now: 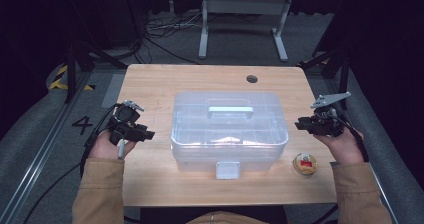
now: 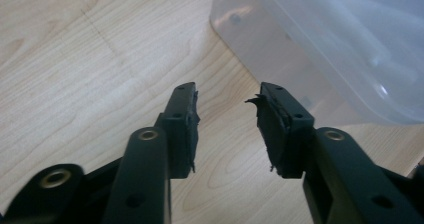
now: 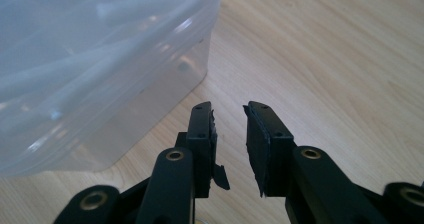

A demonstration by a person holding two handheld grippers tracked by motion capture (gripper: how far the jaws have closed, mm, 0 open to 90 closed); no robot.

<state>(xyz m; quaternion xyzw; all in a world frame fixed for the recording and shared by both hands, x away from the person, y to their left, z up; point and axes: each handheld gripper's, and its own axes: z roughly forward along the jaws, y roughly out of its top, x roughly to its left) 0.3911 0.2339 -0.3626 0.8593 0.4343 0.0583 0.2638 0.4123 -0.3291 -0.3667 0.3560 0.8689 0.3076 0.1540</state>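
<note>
— Both grippers, our left gripper [image 1: 146, 134] and right gripper [image 1: 299, 124], hang with jaws apart, holding nothing?
— Yes, we flank the clear plastic box [image 1: 229, 130] mid-table, likely ready for its sides; the front latch [image 1: 228, 170] looks closed, a small round container [image 1: 306, 163] beside it

Clear box [image 1: 229, 129], pale wood table [image 1: 150, 86] — black jaws

Item: clear plastic storage box [image 1: 229, 132]
Build: translucent, rectangular, rounded corners
Lid: closed, recessed handle [image 1: 230, 110] lying flat on top
Latch: pale front latch [image 1: 228, 170] at the near side
Pose: upright, long side facing the person
Location: centre of the wooden table [image 1: 150, 86]
</note>
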